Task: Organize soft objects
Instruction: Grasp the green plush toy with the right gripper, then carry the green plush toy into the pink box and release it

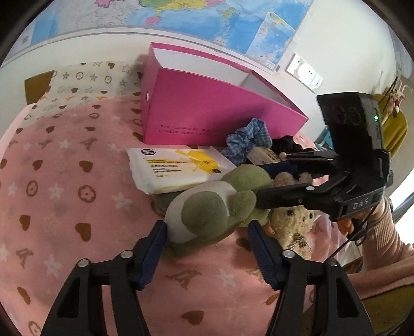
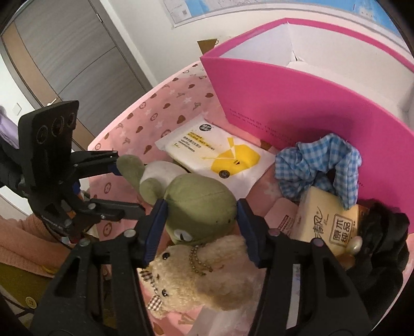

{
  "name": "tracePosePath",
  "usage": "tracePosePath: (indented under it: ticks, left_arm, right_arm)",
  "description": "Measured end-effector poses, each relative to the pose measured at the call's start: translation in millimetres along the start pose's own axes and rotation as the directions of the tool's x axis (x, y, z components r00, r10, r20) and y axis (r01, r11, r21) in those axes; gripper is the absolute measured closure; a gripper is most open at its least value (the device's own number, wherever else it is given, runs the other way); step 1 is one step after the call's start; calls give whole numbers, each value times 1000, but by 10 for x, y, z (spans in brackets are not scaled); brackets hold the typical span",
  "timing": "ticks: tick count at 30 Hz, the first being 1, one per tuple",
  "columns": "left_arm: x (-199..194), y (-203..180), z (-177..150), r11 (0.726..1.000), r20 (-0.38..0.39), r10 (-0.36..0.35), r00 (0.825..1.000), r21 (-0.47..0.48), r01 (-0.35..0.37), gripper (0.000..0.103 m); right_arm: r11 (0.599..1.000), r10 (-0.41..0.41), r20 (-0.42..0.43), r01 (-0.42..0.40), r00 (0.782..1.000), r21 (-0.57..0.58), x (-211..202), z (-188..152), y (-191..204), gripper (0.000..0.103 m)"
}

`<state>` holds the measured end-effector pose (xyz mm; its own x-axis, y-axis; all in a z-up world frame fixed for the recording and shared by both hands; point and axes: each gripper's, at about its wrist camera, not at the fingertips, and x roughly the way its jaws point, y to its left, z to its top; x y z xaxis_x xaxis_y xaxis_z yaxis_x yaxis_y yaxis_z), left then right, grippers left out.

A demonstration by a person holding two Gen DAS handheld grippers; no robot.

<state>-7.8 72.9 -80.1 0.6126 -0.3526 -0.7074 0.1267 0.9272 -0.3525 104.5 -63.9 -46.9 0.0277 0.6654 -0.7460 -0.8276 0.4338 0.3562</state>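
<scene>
On a pink blanket [image 1: 64, 196] printed with brown hearts and white stars, a green plush toy [image 1: 214, 209] lies in front of an open pink box [image 1: 207, 111], the landmark for everything else. The toy has a white belly and sits a little way out from the box's front wall.

The left gripper [image 1: 207, 248] is spread wide, with 1 blue-padded finger on each side of the plush toy's lower body. Its left pad seems to touch the white belly; its right pad stands just clear. It grips nothing.

The right gripper [image 2: 200, 231] is also spread wide, with its 2 blue pads on either side of the toy's green head. Whether the pads press the head cannot be told.

A cream teddy bear [image 2: 199, 274] with a bead necklace lies against the green toy, on the side away from the box.

A flat white wipes packet [image 1: 176, 168] with a yellow shape lies between the plush toy and the box's front wall.

A blue checked scrunchie [image 2: 320, 168] rests against the box's front wall, beside the packet. A small tan tissue pack [image 2: 328, 222] with printed characters lies just beneath it, partly covered by it. A black fabric item [image 2: 383, 240] lies beside the tissue pack, near the box's corner.

A map [image 1: 207, 18] hangs on the wall behind the box.
</scene>
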Motion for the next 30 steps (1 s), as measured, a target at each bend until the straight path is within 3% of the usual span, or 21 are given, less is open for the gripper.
tracePosePath:
  ticks: [7, 18, 30]
  left_arm:
    - [-102, 0, 7, 999, 29, -16, 999, -35, 17, 44]
    - [-468, -212, 196, 1000, 135, -11, 991, 25, 8, 44]
    - [-609, -417, 728, 991, 236, 5, 972, 127, -36, 44]
  right_arm:
    - [999, -16, 42, 18, 999, -38, -145, 36, 137, 49]
    - [995, -24, 160, 39, 987, -88, -528, 120, 308, 49]
    - [992, -65, 292, 92, 954, -81, -987, 409, 220, 49]
